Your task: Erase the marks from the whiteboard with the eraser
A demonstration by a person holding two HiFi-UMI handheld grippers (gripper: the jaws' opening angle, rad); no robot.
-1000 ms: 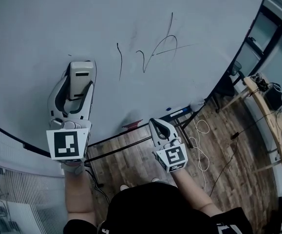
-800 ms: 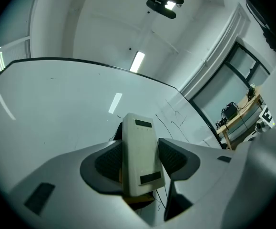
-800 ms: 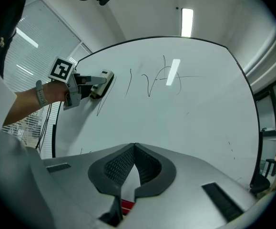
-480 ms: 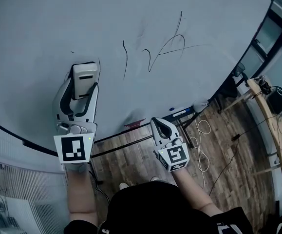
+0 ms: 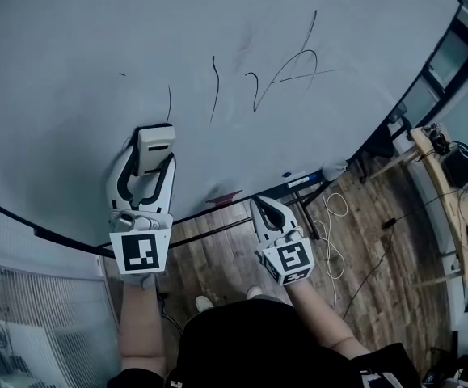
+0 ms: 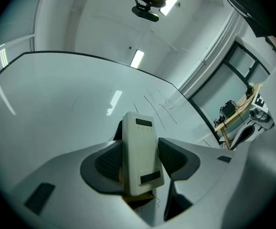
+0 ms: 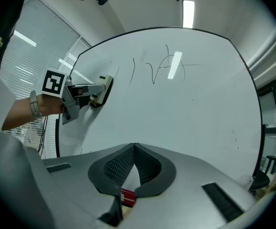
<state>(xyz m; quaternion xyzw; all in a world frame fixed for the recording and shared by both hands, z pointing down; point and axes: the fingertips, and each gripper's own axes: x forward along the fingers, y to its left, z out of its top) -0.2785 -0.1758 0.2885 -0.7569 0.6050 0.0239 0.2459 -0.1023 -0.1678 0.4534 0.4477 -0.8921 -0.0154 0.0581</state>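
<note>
No brand or word can be read anywhere. The eraser (image 6: 138, 147) bears only two dark bars on its pale back, and any small print between them is too faint to make out. Each gripper's cube (image 5: 141, 253) shows a black-and-white square code, not lettering.

The left gripper (image 5: 152, 168) is clamped on the eraser, one ribbed pad on each long side. In the head view the eraser sits at 10 o'clock from centre on the whiteboard (image 5: 80, 39). The right gripper view shows its face against the board. A short thin stroke (image 5: 169, 102) rises at 12 o'clock from the eraser, its lower end meeting the eraser's top edge. The main marks (image 5: 280, 73), a vertical stroke and a looping scribble, lie at 2 o'clock from it, well apart.

The right gripper (image 5: 263, 206) hangs at 6 o'clock from centre, below the board's lower edge, its jaws closed together on nothing.

The eraser's wiping face is hidden in every view. A red thing (image 5: 225, 197) on the board's ledge, between the grippers, is too small to identify. The same goes for a blue item (image 5: 285, 177) at 3 o'clock from it. The whiteboard's top and left run out of the head view. A table (image 5: 444, 192) with cables at 3 o'clock is cut by the picture's edge. The person's dark top (image 5: 250, 346) fills 6 o'clock.
</note>
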